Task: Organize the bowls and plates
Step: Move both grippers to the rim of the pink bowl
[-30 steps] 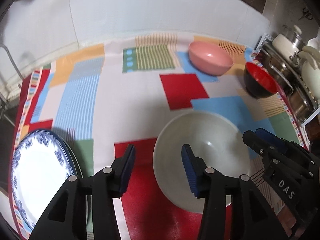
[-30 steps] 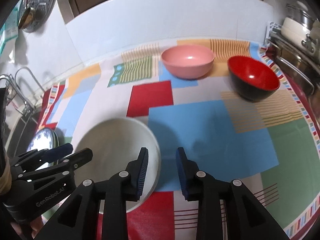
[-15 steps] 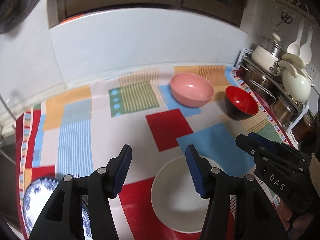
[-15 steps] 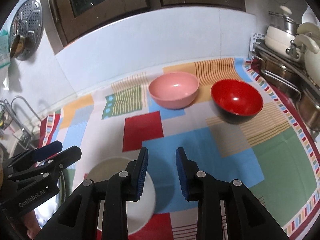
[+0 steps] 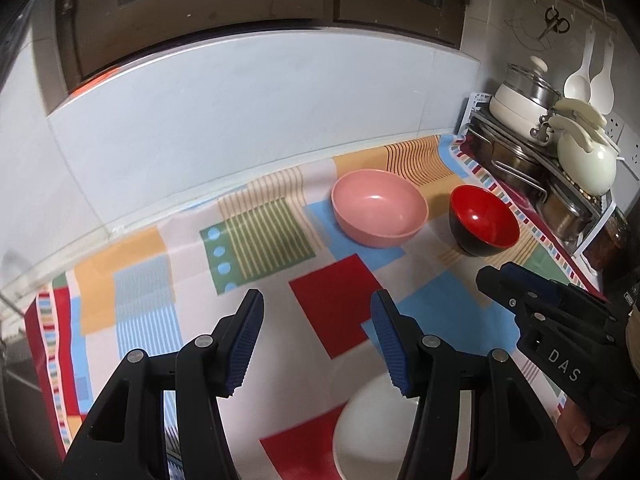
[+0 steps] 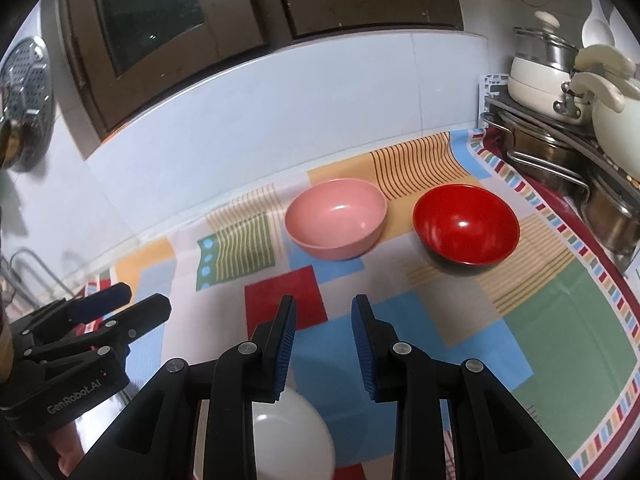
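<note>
Bowls: pink bowl [image 6: 336,218] beside red bowl [image 6: 466,228], probably apart, on patterned cloth [image 6: 560,320].

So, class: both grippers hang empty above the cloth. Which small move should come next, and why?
Probably carry the right gripper forward to the pink bowl. It stands loose beside the red bowl, unstacked, while the white bowl sits nearer, below the grippers.

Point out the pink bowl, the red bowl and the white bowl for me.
pink bowl [image 6: 335,219]: right wrist view, on its inside floor.
red bowl [image 6: 466,226]: right wrist view, on its red inside.
white bowl [image 5: 376,432]: left wrist view, on its visible inside, between the gripper arms.
</note>
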